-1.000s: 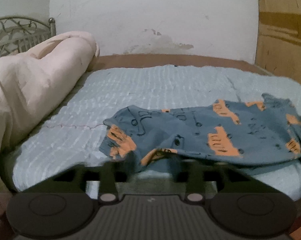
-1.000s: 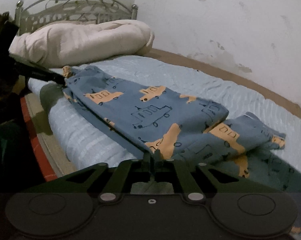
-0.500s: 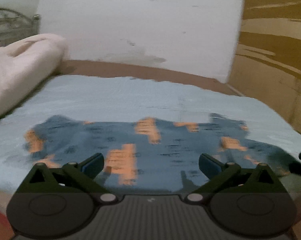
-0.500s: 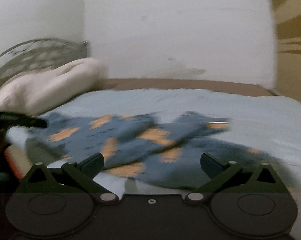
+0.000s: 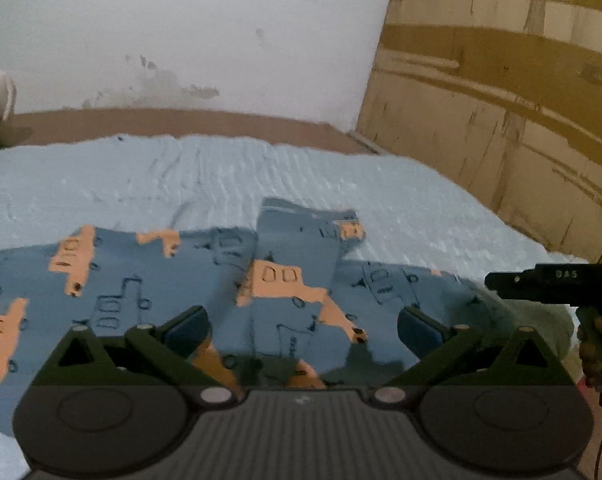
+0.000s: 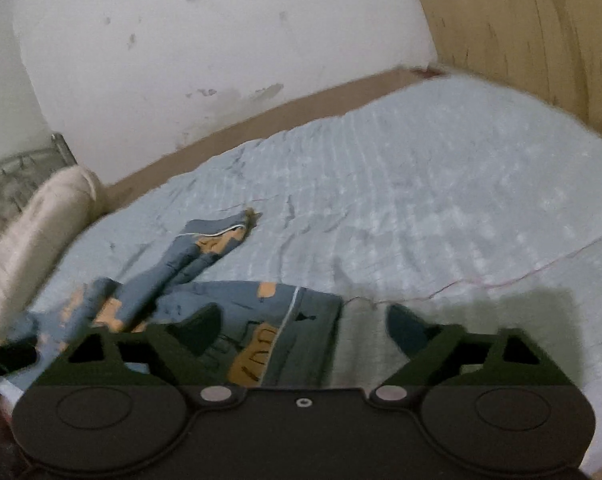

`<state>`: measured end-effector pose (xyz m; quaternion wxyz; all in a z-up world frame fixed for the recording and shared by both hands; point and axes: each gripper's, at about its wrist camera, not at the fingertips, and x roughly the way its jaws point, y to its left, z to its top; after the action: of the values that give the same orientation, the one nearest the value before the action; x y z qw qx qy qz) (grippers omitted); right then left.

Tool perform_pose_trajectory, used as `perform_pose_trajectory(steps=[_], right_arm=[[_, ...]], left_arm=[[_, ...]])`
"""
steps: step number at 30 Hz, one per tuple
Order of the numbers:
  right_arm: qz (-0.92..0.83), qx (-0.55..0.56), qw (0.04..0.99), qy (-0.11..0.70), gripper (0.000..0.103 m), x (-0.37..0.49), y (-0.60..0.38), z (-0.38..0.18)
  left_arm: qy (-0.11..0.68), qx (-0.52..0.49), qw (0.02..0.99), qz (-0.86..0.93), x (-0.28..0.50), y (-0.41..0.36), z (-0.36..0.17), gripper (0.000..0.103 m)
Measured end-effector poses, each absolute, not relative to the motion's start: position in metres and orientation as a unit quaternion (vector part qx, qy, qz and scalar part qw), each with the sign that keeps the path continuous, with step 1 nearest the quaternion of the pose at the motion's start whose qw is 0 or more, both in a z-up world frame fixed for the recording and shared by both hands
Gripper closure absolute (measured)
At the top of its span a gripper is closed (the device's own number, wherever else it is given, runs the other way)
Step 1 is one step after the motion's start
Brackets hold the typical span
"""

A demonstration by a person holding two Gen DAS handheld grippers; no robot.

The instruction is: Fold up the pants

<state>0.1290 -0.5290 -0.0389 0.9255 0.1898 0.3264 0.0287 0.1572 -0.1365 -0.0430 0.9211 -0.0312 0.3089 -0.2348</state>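
Pants (image 5: pixel 173 280), blue with orange truck prints, lie rumpled on the pale blue bedspread (image 5: pixel 341 176) near the front edge of the bed, one leg doubled over the other in a raised flap toward 12 o'clock in the left wrist view. From the right wrist camera a leg trails away toward 11 o'clock, and a hemmed edge lies right under the fingers. The left gripper (image 5: pixel 301 324) hangs above the middle of the cloth with its fingers spread wide and nothing between them. The right gripper (image 6: pixel 301 324) is likewise spread and empty, at the hemmed end with bare bedspread at its 1 o'clock. Neither touches the cloth as far as I can tell. This looks like a pause between folds, the garment let go and only part folded. The next move likely calls for each gripper to come down on an edge, pinch it and carry it over. At 9 o'clock a cream rolled blanket (image 6: pixel 33 232) lies along the headboard side
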Motion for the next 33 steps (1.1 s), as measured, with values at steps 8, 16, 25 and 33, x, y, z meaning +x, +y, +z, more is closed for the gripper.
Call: perform_pose_trajectory(steps=[8, 16, 25, 33], right_arm=[[0.029, 0.191, 0.912, 0.361, 0.068, 0.136, -0.511, -0.061], [0.02, 0.017, 0.947, 0.32, 0.098, 0.145, -0.484, -0.03], [0.015, -0.096, 0.929, 0.356, 0.078, 0.184, -0.481, -0.057], [0.042, -0.044, 0.948, 0.313, 0.023, 0.207, -0.471, -0.019]], left_arm=[[0.334, -0.042, 0.915, -0.225, 0.168, -0.136, -0.045, 0.009], [0.327, -0.059, 0.918, -0.215, 0.166, -0.126, -0.037, 0.009], [0.338, -0.085, 0.914, -0.209, 0.168, -0.111, -0.039, 0.009], [0.351, -0.089, 0.903, -0.233, 0.169, -0.119, -0.042, 0.01]])
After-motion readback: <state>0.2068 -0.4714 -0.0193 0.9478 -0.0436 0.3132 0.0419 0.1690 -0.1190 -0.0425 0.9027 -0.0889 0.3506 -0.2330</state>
